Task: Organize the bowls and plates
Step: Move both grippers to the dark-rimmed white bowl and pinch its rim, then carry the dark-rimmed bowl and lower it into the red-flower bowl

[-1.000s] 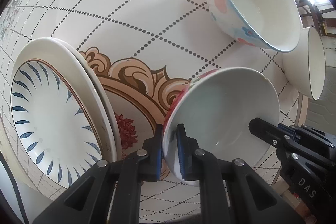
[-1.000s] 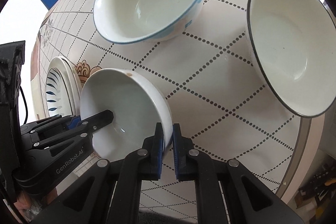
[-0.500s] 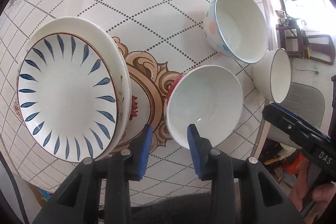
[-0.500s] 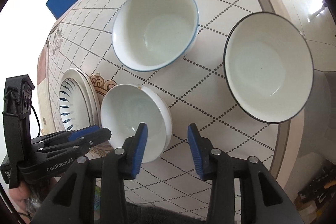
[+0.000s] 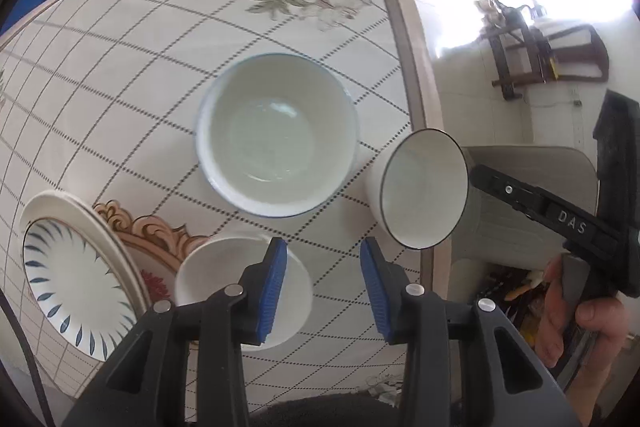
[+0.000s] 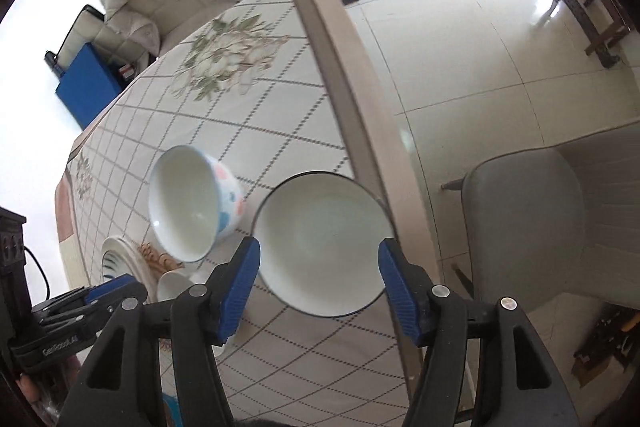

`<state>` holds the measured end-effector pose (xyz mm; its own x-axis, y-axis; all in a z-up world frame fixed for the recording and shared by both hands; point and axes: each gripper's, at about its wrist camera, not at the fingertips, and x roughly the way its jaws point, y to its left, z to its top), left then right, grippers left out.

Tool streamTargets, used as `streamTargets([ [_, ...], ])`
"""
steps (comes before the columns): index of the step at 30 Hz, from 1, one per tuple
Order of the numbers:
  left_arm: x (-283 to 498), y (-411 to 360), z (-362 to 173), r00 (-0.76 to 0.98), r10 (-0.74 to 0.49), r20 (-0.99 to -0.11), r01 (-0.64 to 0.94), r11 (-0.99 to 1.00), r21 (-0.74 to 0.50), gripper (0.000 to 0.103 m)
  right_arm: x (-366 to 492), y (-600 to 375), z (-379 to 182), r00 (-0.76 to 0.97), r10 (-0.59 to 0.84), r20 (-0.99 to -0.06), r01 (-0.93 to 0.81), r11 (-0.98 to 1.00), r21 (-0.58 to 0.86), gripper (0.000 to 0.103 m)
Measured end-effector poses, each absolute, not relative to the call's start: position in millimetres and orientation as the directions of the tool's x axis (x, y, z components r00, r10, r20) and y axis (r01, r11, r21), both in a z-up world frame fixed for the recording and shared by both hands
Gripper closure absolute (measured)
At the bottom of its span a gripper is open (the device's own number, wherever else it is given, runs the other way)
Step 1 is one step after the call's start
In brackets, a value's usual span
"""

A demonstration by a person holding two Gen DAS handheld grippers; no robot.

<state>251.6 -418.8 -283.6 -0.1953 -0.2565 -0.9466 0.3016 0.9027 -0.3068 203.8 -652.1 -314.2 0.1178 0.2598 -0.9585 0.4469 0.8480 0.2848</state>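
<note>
Checked surface (image 5: 132, 75) holds three bowls, one small bowl (image 5: 224, 279) half hidden behind the left gripper (image 5: 324, 285), both grippers' fingers opening, empty.

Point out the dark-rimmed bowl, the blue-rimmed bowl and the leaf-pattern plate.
dark-rimmed bowl (image 6: 324, 247): right wrist view, inner floor.
blue-rimmed bowl (image 5: 276, 135): left wrist view, inner floor.
leaf-pattern plate (image 5: 72, 275): left wrist view, white centre.
</note>
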Motion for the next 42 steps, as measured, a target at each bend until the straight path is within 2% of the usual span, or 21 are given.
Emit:
streamTargets([
  [8,243,-486,-322,-0.25,-0.151,-0.956,0.396,0.885,-0.244,0.067,202,-669,-361,0.035,0.356,-0.934,0.416,0.844,0.338,0.04],
  [11,241,-499,-333,-0.251,-0.109,-0.962,0.427,0.879,-0.211,0.068,203,-665,-371,0.002,0.365,-0.931,0.383,0.86,0.338,0.049],
  [13,240,-507,-340,-0.247,-0.079,-0.966,0.448,0.874,-0.186,0.074,202,-665,-378,-0.014,0.386,-0.922,0.374,0.858,0.353,0.058],
  [17,239,-516,-352,-0.219,-0.019,-0.976,0.476,0.871,-0.123,0.08,204,-662,-389,-0.043,0.386,-0.922,0.353,0.869,0.347,0.068],
  [20,242,-520,-363,-0.214,-0.003,-0.977,0.47,0.876,-0.105,0.086,205,-659,-399,-0.072,0.366,-0.928,0.337,0.884,0.323,0.08],
  [22,244,-519,-366,-0.207,0.002,-0.978,0.466,0.879,-0.097,0.091,205,-657,-403,-0.084,0.335,-0.938,0.323,0.9,0.293,0.093],
  [23,245,-519,-367,-0.207,-0.001,-0.978,0.462,0.882,-0.098,0.092,205,-657,-404,-0.081,0.329,-0.941,0.32,0.902,0.288,0.095],
  [32,239,-517,-350,-0.172,-0.034,-0.984,0.476,0.872,-0.114,0.094,194,-651,-394,-0.063,0.287,-0.956,0.315,0.915,0.254,0.096],
  [42,225,-469,-296,-0.103,-0.082,-0.991,0.484,0.867,-0.122,0.094,180,-626,-338,-0.004,0.297,-0.955,0.273,0.919,0.284,0.096],
])
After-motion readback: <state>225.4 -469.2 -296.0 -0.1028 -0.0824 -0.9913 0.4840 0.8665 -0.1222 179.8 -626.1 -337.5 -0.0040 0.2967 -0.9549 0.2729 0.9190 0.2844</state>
